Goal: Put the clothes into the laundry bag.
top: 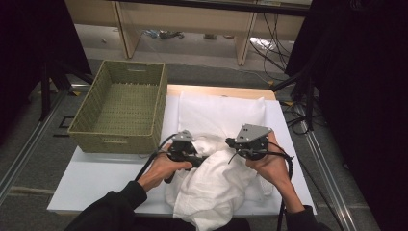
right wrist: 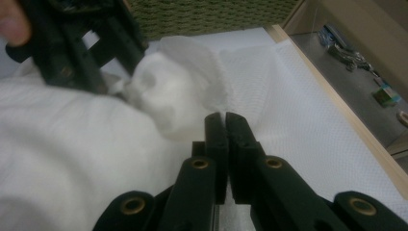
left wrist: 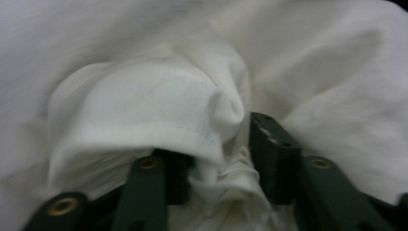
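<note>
Crumpled white cotton-like cloth (top: 211, 185), matt and soft, with a stitched hem lying between the jaws of the left gripper (left wrist: 219, 159). Gripper jaws of matt black plastic with brass-coloured rivets; right gripper (right wrist: 225, 126) topped by a dull grey metal plate. Beyond the left gripper, an olive-green woven wicker basket (top: 86, 118), rough-textured. Beneath both, a smooth white tabletop (top: 96, 180) edged in pale wood.

Basket (top: 120, 108) sits left of the cloth (top: 216, 178) — both on the table (top: 96, 180).
</note>
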